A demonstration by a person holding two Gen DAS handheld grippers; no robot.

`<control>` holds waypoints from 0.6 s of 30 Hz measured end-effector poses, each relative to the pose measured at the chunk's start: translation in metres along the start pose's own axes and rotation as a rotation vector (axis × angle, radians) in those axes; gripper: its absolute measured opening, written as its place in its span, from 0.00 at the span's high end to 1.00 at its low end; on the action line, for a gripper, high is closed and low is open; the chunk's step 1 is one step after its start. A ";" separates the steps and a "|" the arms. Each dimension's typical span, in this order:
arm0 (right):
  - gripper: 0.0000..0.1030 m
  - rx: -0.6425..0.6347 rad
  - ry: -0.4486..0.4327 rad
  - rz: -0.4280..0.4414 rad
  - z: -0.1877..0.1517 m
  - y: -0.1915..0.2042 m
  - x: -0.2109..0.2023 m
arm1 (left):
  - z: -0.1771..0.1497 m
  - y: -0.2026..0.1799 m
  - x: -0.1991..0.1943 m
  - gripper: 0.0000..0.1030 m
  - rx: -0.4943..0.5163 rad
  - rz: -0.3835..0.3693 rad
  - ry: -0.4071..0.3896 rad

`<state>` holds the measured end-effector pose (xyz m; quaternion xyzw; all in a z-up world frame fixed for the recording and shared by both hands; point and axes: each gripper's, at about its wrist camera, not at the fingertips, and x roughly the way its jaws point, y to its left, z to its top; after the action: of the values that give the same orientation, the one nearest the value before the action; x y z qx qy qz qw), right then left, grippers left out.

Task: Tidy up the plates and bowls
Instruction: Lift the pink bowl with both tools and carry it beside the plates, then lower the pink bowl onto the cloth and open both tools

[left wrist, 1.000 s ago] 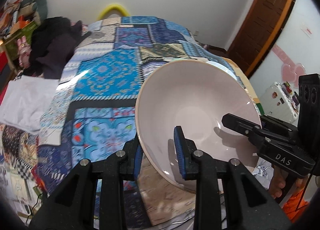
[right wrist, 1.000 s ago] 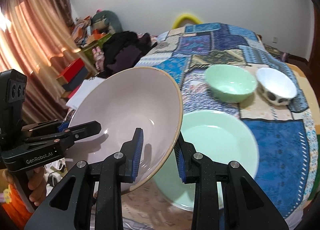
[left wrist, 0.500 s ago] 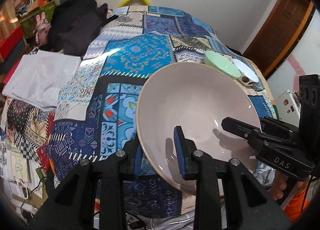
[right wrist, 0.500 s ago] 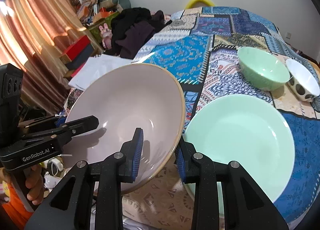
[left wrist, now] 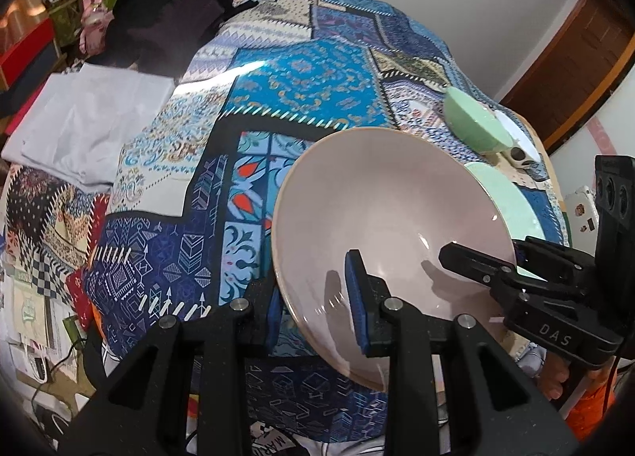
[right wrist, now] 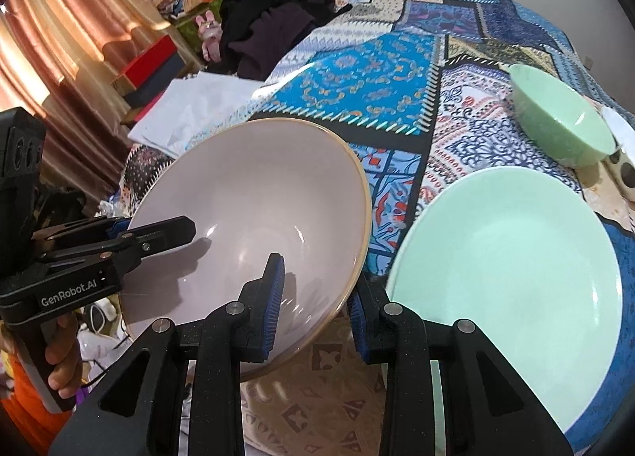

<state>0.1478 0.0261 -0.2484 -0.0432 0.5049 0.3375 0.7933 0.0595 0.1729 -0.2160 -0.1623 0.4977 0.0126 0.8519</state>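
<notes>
- The pink bowl (right wrist: 254,210) hangs tilted above the near edge of the bed, off its patchwork quilt (left wrist: 301,79), carried by both tools at once.
- The left gripper (left wrist: 313,309) is clamped on the bowl's left rim, one pad inside, one outside; the right gripper (right wrist: 315,307) pinches the opposite rim the same way.
- Just beside the bowl, toward the near right corner, a large mint-green plate (right wrist: 512,257) lies flat on the quilt. Judging by its closeness, it is the likely landing place — the bowl is not yet on it.
- Farther along the right edge a smaller mint-green bowl (right wrist: 563,130) sits touching, or nearly touching, a white bowl with dark spots (right wrist: 619,162).
- Progress looks early to middling: nothing is stacked, one bowl is in the air, and two bowls and a plate rest separately.
- Hard to tell: the pink bowl's underside and its clearance from the quilt are hidden, the spotted bowl is cut off at the right wrist frame's edge, and only a few fingers of the person show below each handle.
- Dark clothes (right wrist: 274,23) and a white sheet (left wrist: 87,114) lie at the far left, outside the task.
</notes>
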 end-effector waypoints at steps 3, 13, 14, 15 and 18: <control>0.73 -0.001 0.017 0.007 -0.001 -0.001 0.006 | -0.001 0.008 0.008 0.72 -0.022 -0.002 0.017; 0.71 0.000 0.030 0.032 -0.003 -0.005 0.008 | -0.002 0.014 0.023 0.72 -0.035 0.008 0.037; 0.71 0.000 0.027 0.030 -0.003 -0.005 0.007 | -0.002 0.014 0.024 0.72 -0.037 0.009 0.037; 0.71 -0.002 0.019 0.029 -0.003 -0.005 0.004 | -0.002 0.014 0.024 0.72 -0.040 0.011 0.037; 0.71 0.008 0.003 0.034 -0.003 -0.008 -0.002 | -0.004 0.014 0.024 0.72 -0.038 0.021 0.035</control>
<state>0.1494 0.0178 -0.2507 -0.0321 0.5083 0.3486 0.7868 0.0661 0.1815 -0.2415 -0.1736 0.5137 0.0281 0.8397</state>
